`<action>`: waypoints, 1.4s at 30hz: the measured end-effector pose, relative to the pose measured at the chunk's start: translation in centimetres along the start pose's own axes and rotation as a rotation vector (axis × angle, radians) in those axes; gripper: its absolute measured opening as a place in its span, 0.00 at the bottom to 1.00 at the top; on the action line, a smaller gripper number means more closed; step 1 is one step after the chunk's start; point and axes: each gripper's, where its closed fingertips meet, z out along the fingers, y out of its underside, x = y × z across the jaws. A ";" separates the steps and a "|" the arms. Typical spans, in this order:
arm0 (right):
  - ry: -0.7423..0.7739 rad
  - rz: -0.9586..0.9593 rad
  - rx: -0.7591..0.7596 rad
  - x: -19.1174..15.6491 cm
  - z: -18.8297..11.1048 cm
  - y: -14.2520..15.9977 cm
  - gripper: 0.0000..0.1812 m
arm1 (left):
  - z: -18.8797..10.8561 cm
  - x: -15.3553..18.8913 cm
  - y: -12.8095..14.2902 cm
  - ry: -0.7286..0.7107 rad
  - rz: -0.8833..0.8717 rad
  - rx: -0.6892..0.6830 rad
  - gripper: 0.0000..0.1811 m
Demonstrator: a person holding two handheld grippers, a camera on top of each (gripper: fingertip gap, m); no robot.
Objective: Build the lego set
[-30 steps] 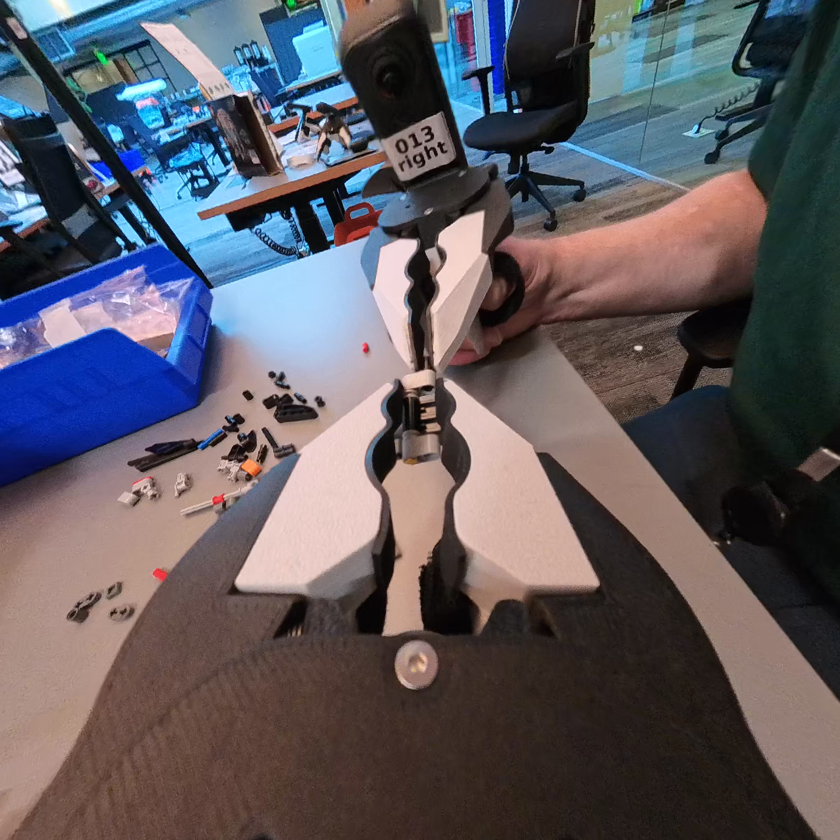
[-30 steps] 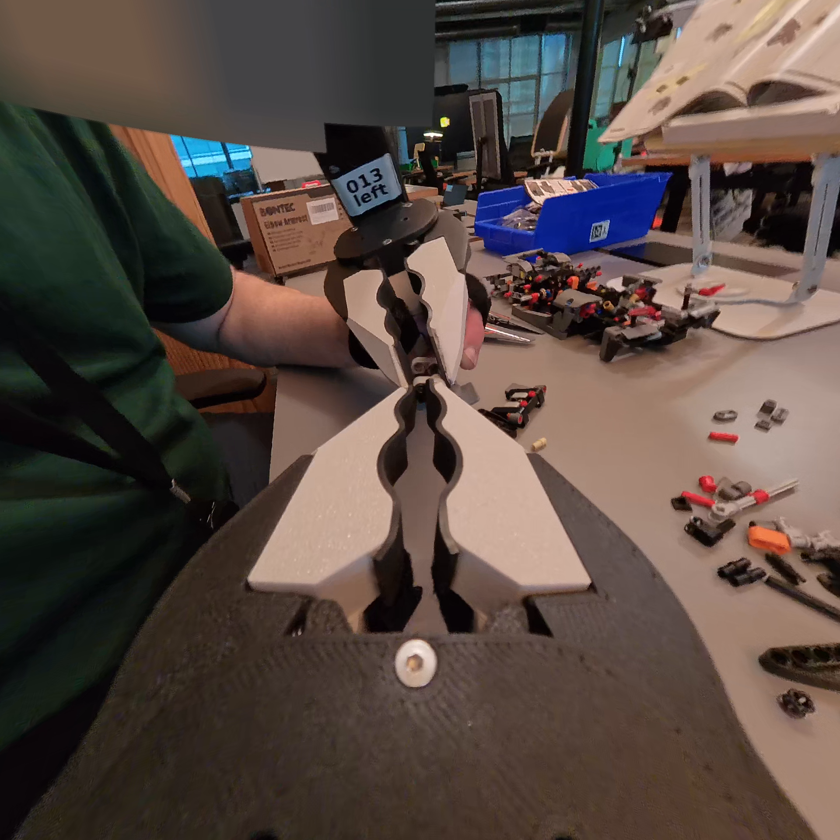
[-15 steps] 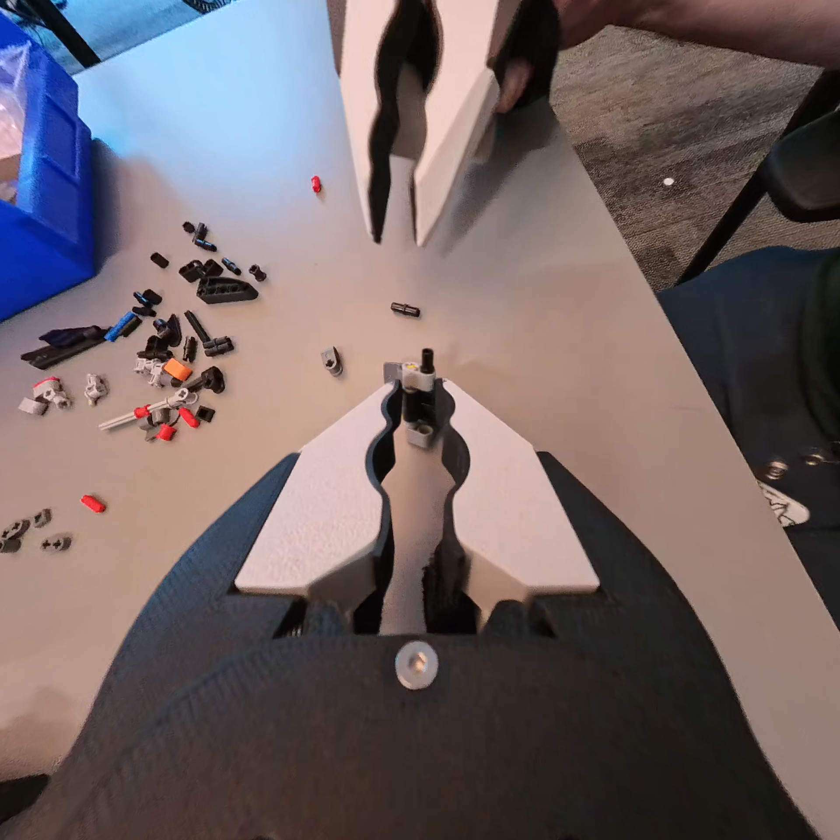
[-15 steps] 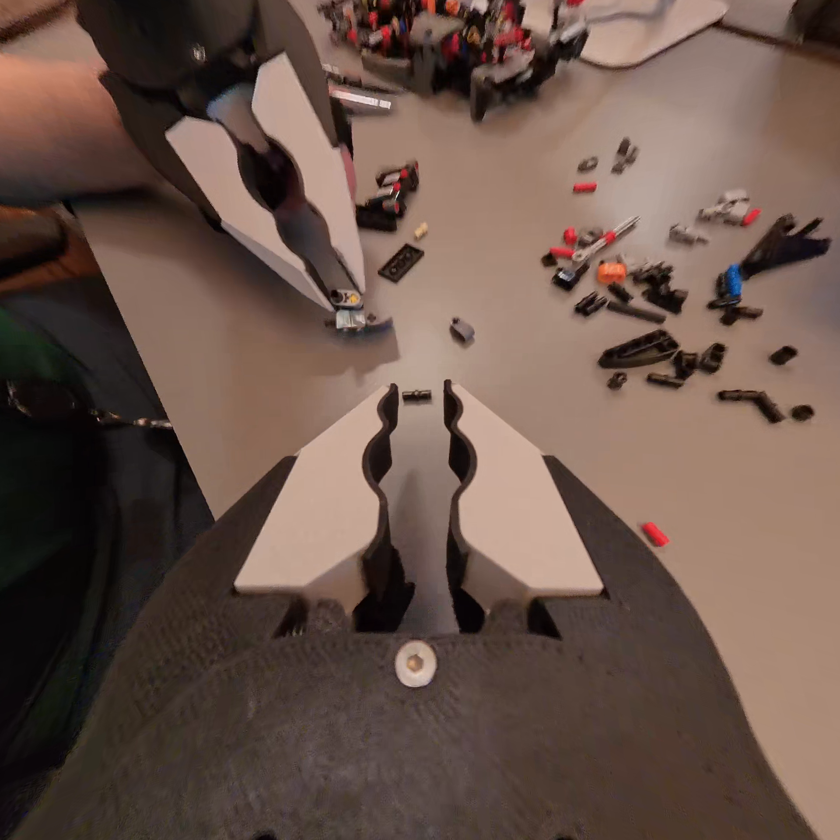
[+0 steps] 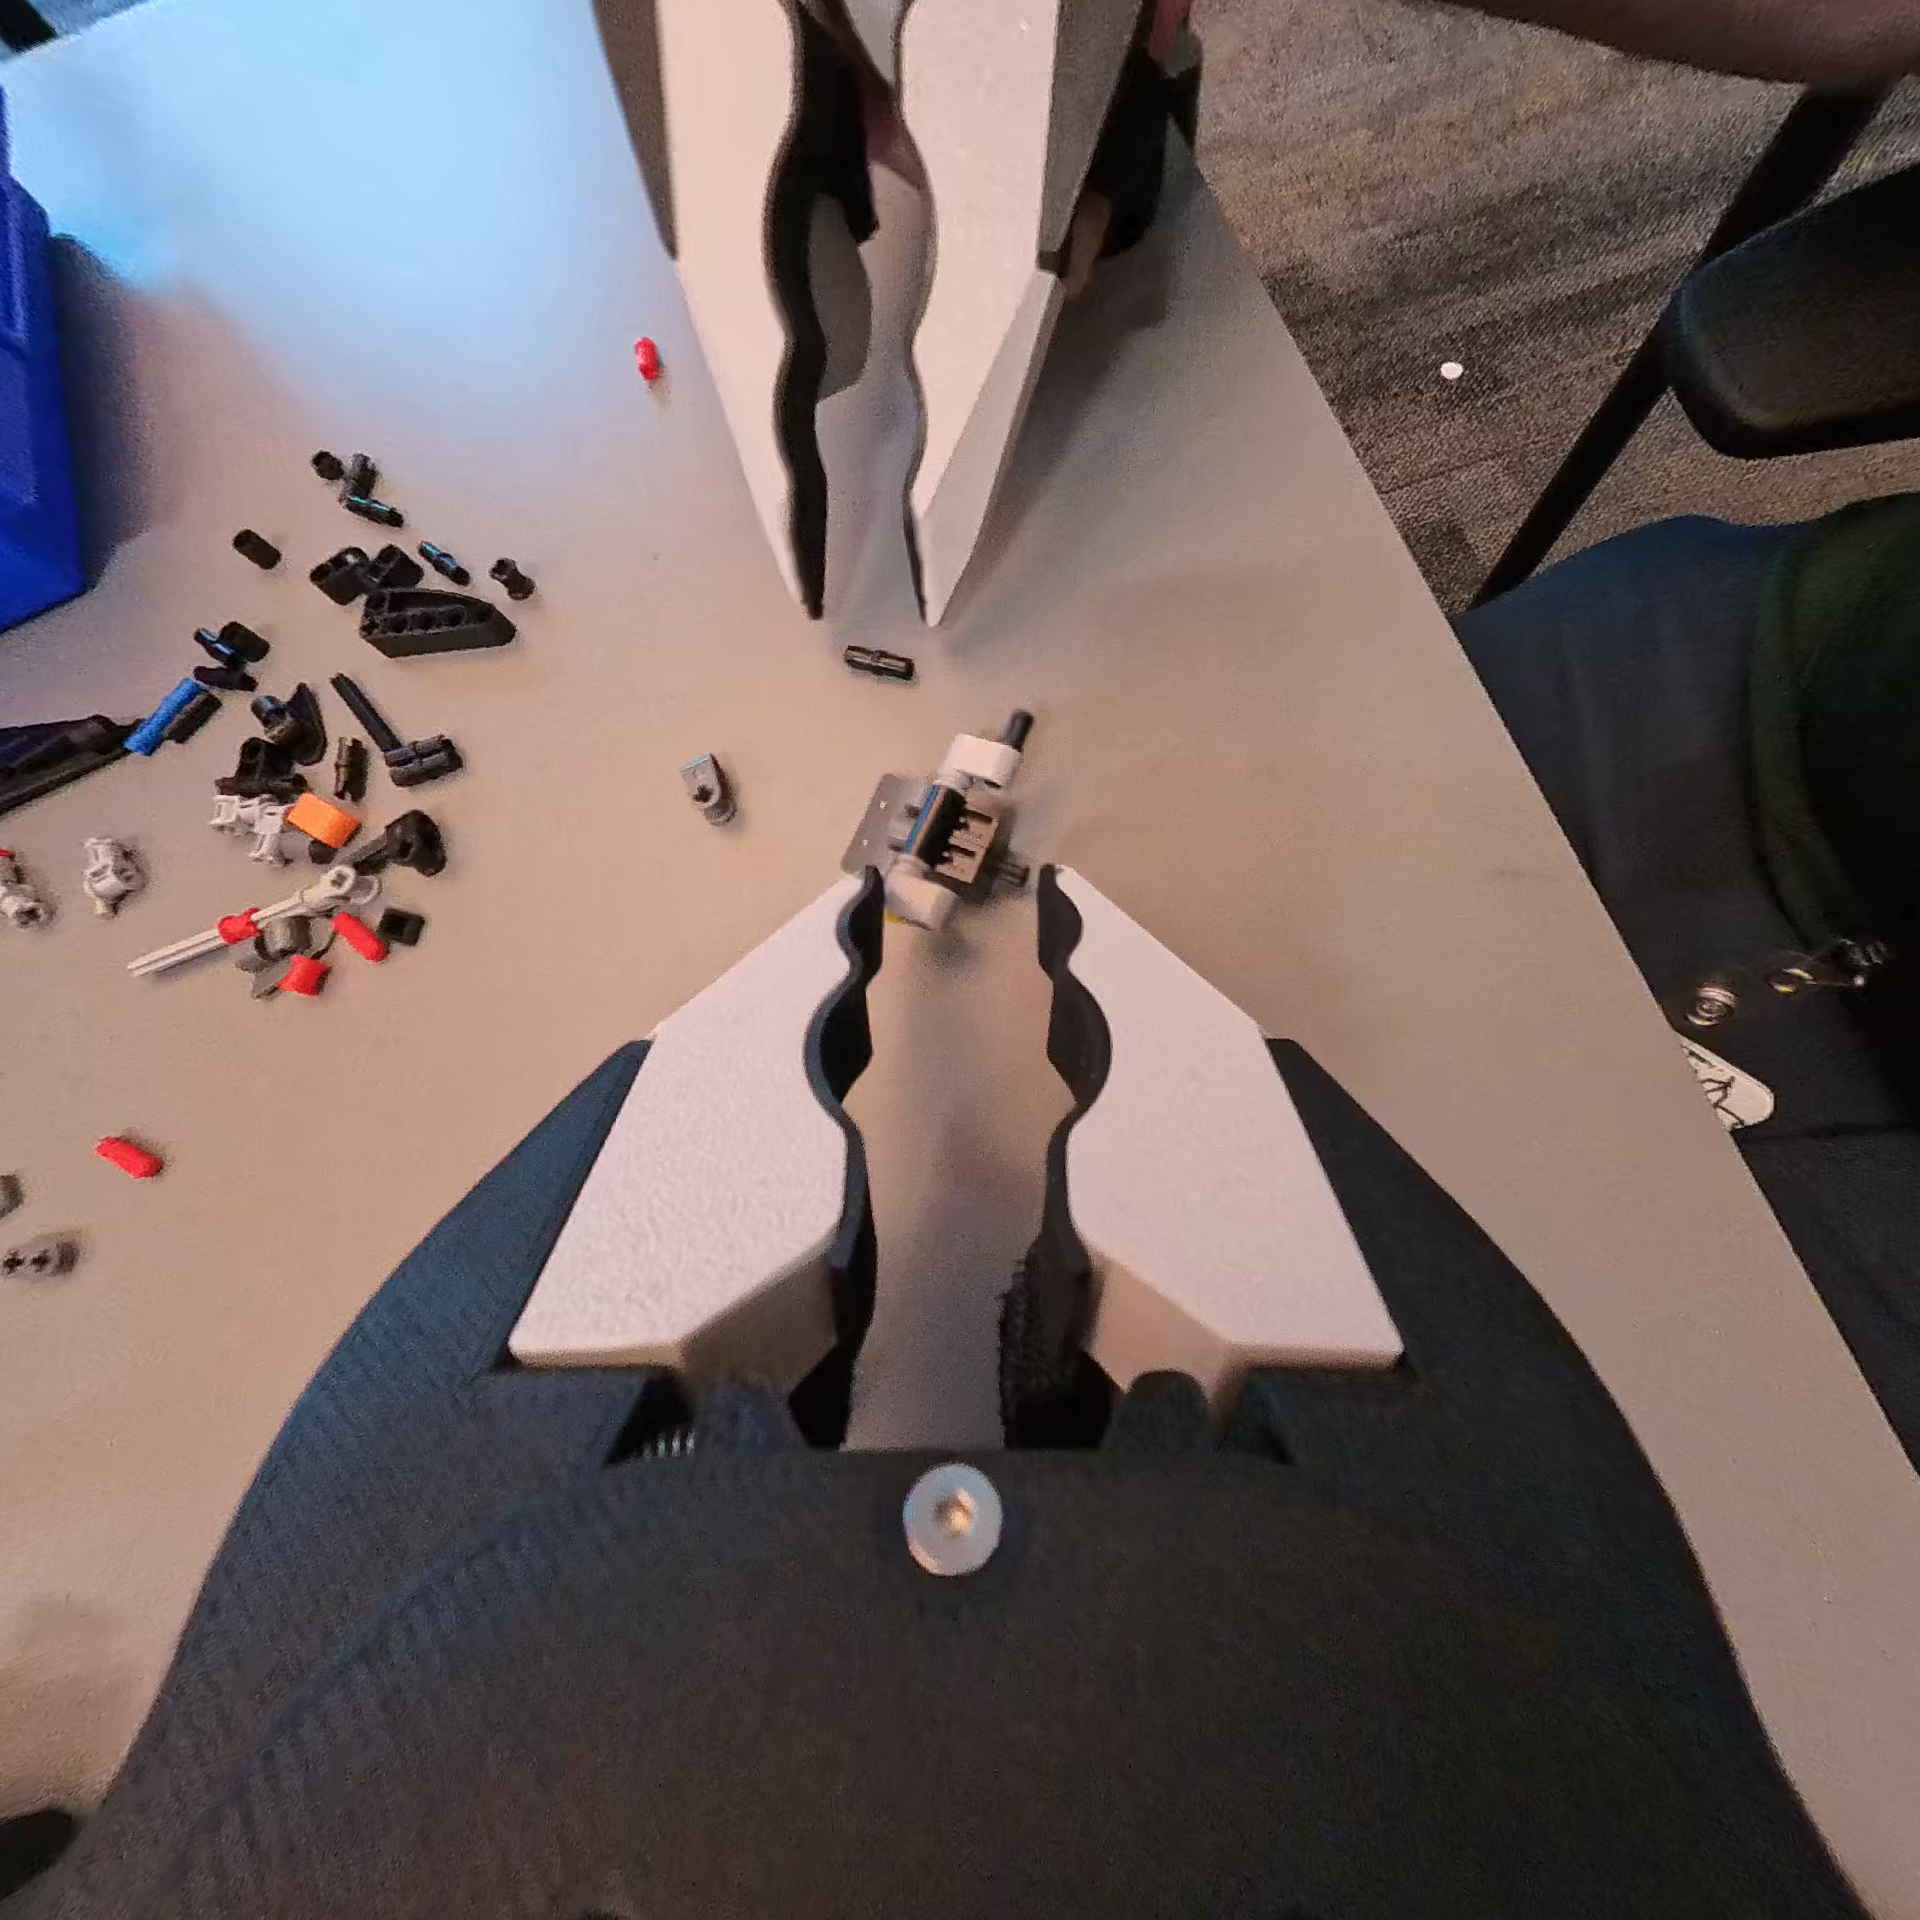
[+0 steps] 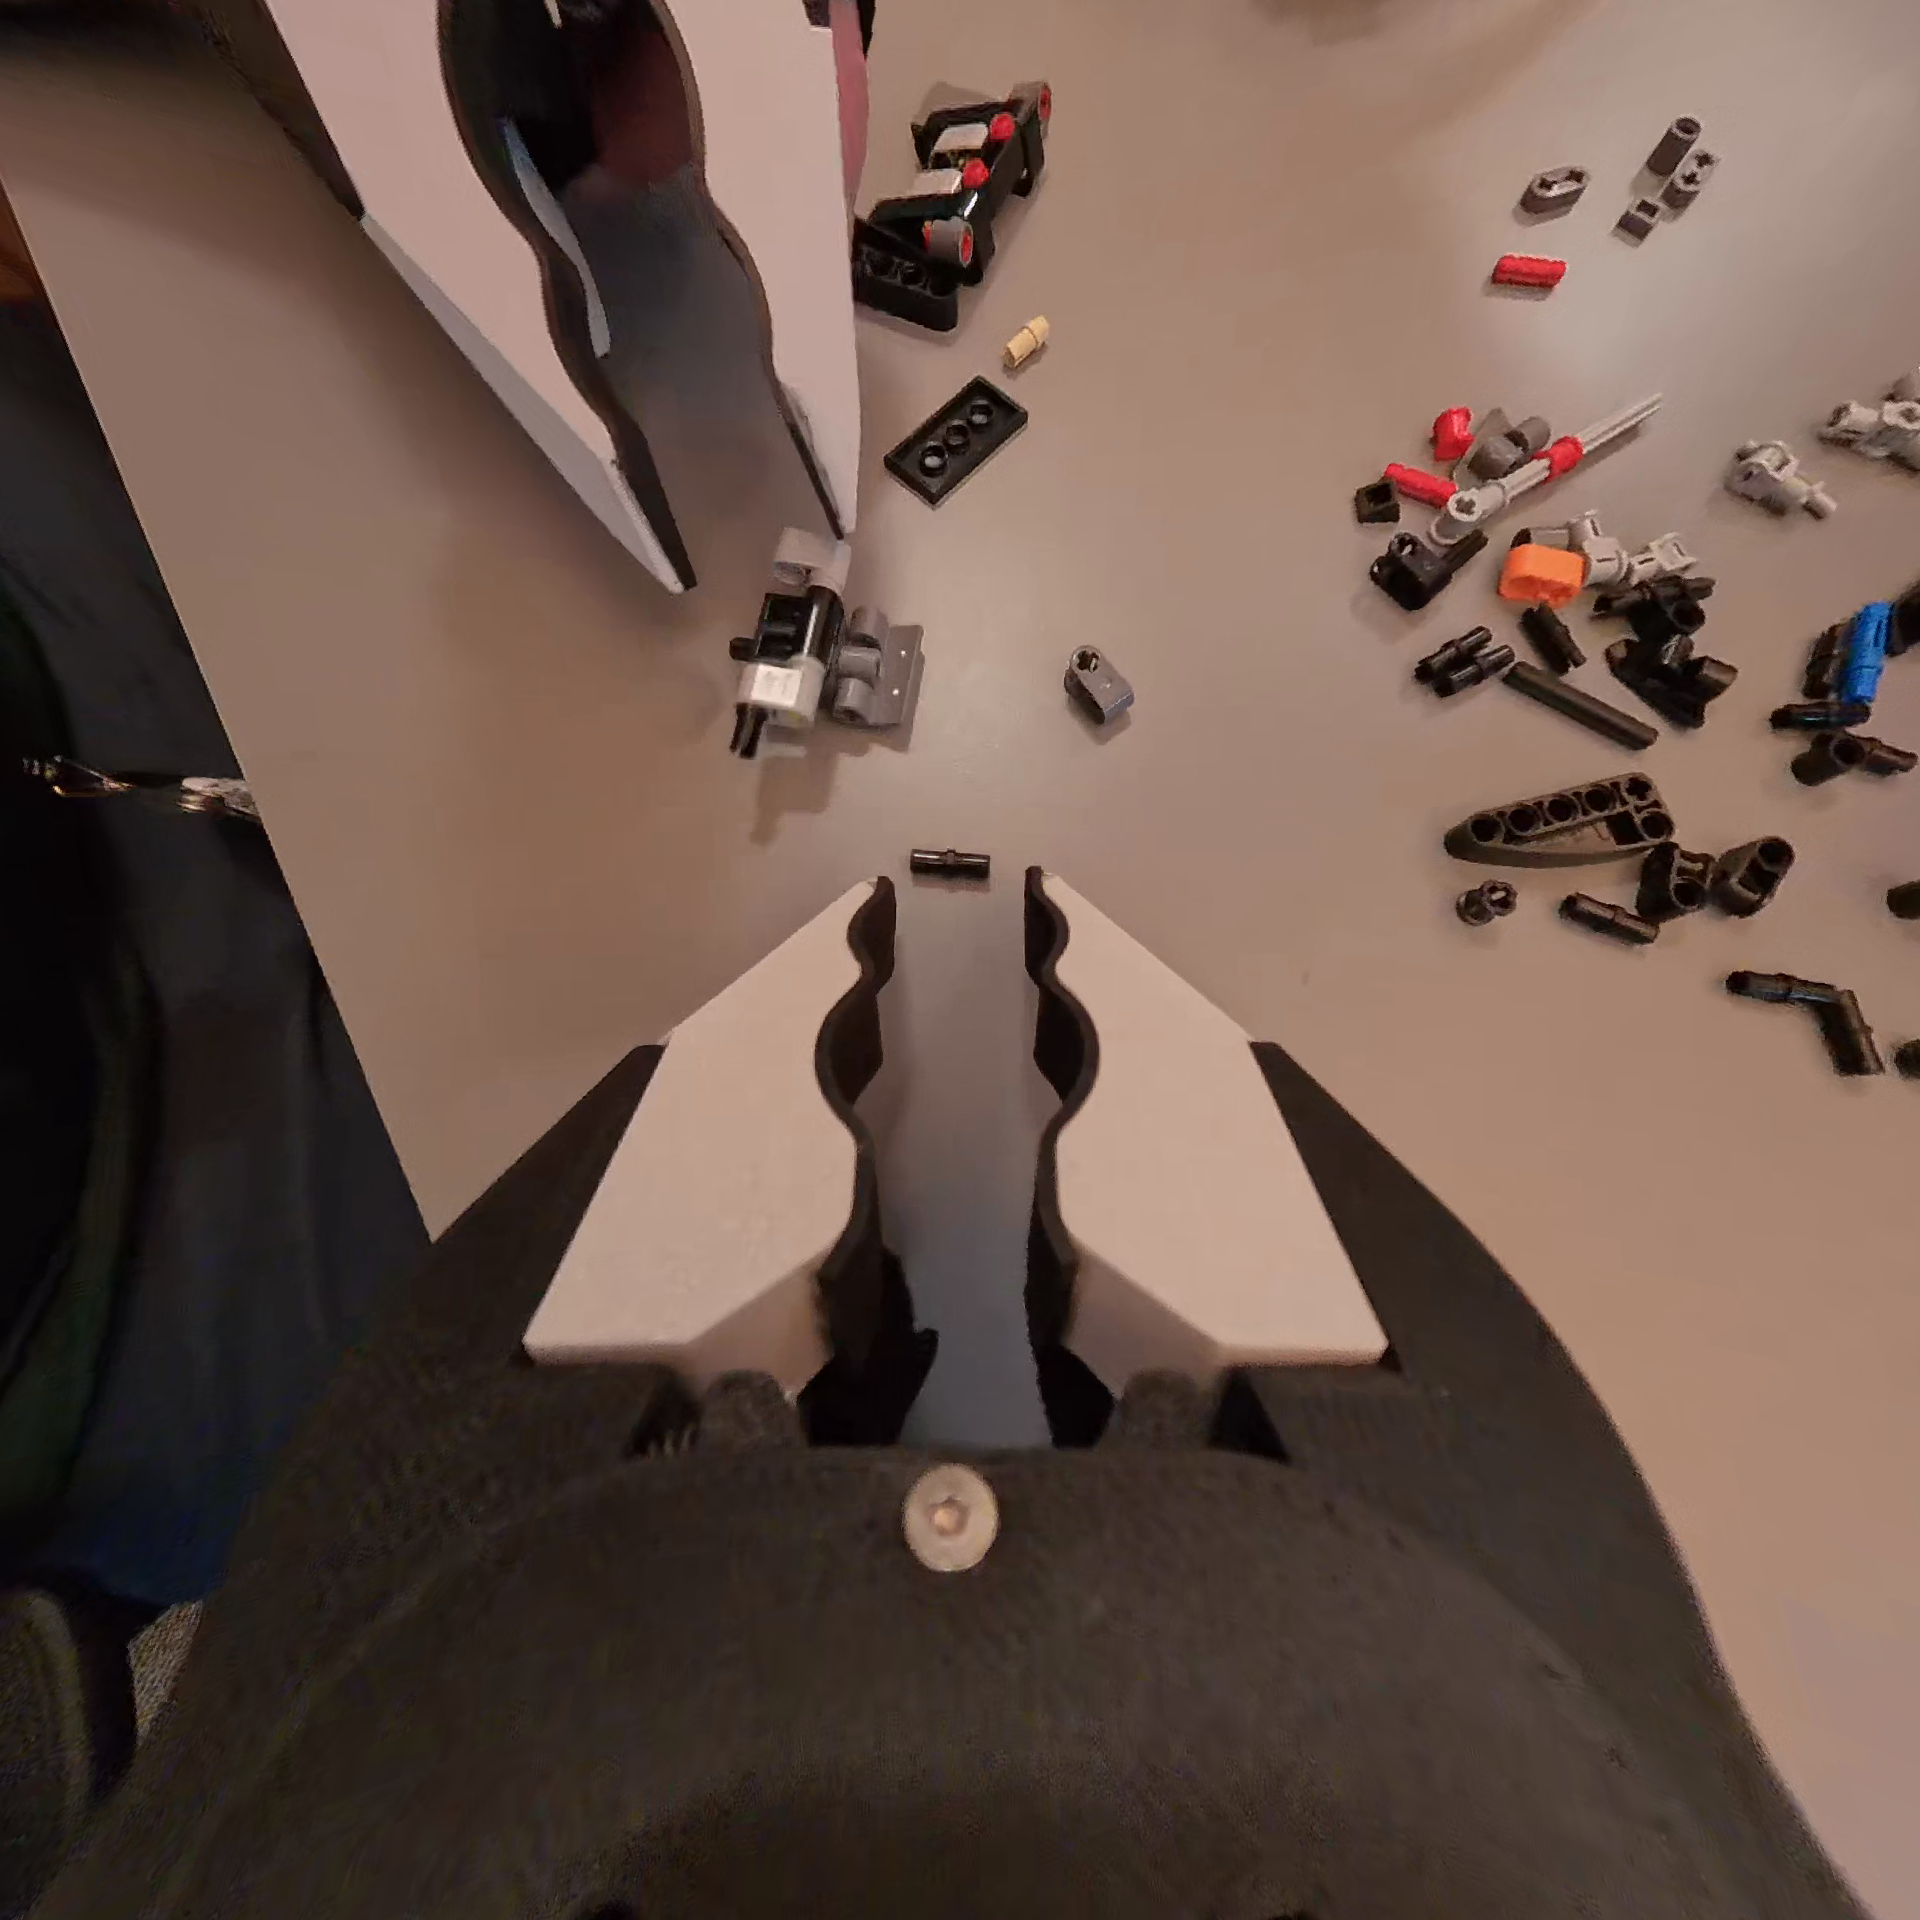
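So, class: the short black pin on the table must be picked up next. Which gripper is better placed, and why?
The right gripper. Its open fingertips sit just short of the black pin, nearly straddling it. The left gripper, also open, points at the small grey-and-white assembly, with the pin lying beyond that.

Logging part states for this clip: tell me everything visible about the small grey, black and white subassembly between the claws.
The subassembly is a small plastic cluster: a grey hinge-like plate, a black block, white sleeves and a black pin poking out one end. It lies flat on the table, in no grip. The open left claw sits right at it; contact is unclear.
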 end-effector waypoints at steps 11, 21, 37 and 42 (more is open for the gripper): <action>-0.128 -0.056 -0.026 -1.0 0.6 0.1 0.10 | -0.4 3.0 -0.2 0.160 0.028 0.008 0.09; -0.208 -0.158 -0.010 -2.2 0.3 -0.3 0.10 | -0.3 0.6 -0.1 0.032 0.027 0.018 0.11; -0.155 -0.066 0.010 -2.9 0.0 0.4 0.01 | -0.8 0.3 -0.5 -0.021 0.051 -0.095 0.21; -0.149 -0.054 0.030 -3.4 -0.3 0.5 0.01 | -0.4 0.4 -2.8 -0.031 0.277 -0.089 0.22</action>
